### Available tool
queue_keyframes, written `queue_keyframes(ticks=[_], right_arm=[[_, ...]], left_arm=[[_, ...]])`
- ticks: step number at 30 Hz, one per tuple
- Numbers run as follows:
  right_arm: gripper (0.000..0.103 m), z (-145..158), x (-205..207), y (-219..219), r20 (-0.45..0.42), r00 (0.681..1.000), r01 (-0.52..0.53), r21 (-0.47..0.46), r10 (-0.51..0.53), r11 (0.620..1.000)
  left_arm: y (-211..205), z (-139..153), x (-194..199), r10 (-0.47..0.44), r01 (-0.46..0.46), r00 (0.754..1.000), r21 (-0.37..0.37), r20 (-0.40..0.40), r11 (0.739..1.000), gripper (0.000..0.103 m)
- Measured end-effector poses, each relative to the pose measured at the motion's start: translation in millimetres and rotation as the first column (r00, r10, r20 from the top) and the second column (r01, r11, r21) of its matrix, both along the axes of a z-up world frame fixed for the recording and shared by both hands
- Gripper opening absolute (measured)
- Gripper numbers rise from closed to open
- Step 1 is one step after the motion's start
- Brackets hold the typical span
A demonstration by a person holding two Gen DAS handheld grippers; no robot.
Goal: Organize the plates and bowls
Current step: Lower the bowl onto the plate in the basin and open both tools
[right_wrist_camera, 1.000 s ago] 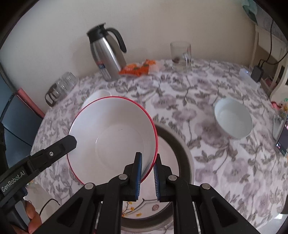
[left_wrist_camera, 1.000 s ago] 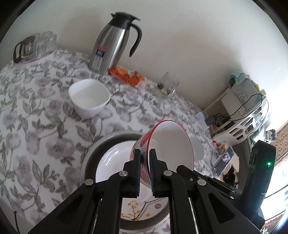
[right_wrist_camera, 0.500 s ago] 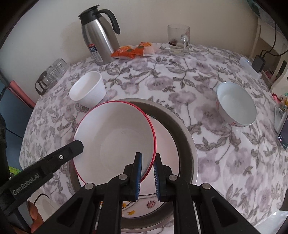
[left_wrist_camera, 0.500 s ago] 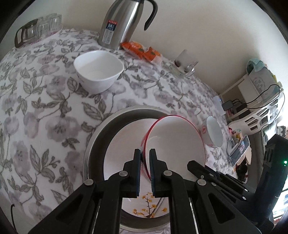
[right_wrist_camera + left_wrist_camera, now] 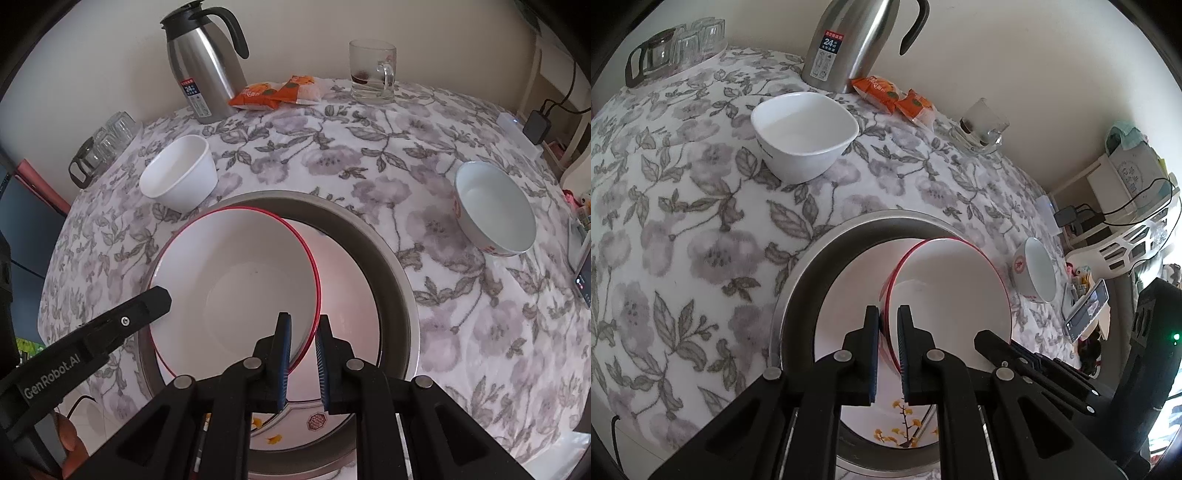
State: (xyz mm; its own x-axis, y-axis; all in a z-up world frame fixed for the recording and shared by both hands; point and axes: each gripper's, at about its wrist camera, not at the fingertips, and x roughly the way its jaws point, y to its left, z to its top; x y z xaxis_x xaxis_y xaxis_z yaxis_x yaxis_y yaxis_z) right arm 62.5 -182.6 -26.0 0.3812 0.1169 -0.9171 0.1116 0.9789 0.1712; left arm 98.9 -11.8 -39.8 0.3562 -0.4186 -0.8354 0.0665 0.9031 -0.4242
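A white bowl with a red rim [image 5: 953, 288] [image 5: 240, 280] hangs tilted just over a white plate [image 5: 846, 295] [image 5: 347, 295] that lies in a wide metal basin [image 5: 812, 266] [image 5: 391, 266]. My left gripper [image 5: 888, 314] is shut on the bowl's near-left rim. My right gripper [image 5: 303, 321] is shut on the opposite rim, which passes between its blue pads. A white square bowl [image 5: 805, 136] [image 5: 181, 173] stands behind the basin on the left. A small bowl with a red mark [image 5: 1038, 273] [image 5: 495, 210] stands to the right.
On the floral tablecloth at the back stand a steel thermos [image 5: 203, 62], orange snack packets [image 5: 273, 92] and a glass mug [image 5: 371, 72]. A glass pitcher with cups [image 5: 99, 151] is far left. A phone [image 5: 1086, 314] lies near the table's right edge.
Both grippers have come down with the red-rimmed bowl, which now sits lower and flatter inside the basin. The other bowls have not moved.
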Motion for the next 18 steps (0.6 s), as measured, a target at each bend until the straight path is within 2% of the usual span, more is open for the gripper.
queue_keyframes(ticks=[9, 18], right_arm=[[0.015, 0.0, 0.2, -1.1, 0.003, 1.0, 0.012, 0.016, -0.012, 1.0], [0.016, -0.3, -0.1, -3.4, 0.003, 1.0, 0.02, 0.029, -0.02, 0.999]], left_arm=[[1.5, -1.2, 1.3, -0.005, 0.005, 1.0, -0.014, -0.004, 1.0, 0.009], [12.8, -9.1, 7.4, 0.018, -0.022, 0.999, -0.085, -0.046, 0.996, 0.01]])
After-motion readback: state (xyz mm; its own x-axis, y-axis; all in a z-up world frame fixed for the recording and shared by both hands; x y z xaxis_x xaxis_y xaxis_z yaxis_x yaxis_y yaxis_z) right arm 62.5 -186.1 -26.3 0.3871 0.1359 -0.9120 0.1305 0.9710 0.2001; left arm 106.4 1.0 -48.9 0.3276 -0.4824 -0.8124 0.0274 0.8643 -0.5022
